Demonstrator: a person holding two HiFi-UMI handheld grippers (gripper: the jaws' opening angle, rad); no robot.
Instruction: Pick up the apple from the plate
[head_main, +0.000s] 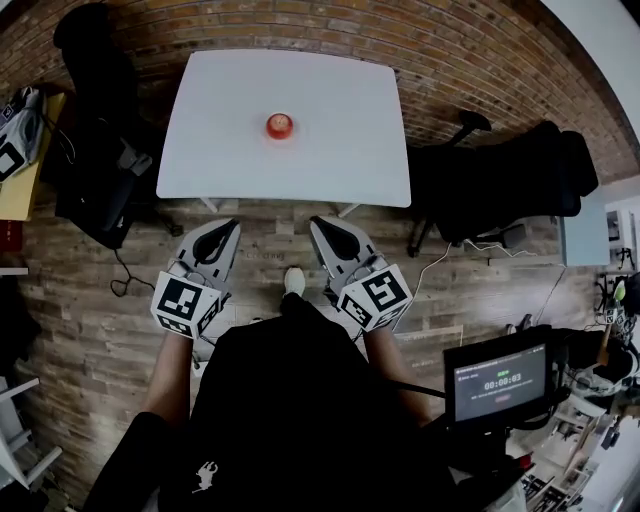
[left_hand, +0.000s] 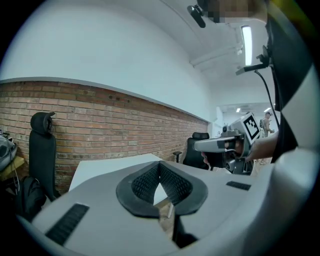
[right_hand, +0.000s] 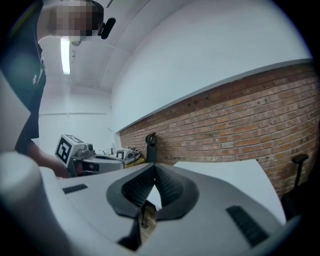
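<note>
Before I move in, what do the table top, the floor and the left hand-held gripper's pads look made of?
Table top: smooth matte white, no grain, likely laminate or painted board.
Floor: wood-look planks with visible seams; real wood or vinyl, cannot tell.
Pads of the left hand-held gripper: black with a fine ribbed grid, probably rubber or soft plastic.
</note>
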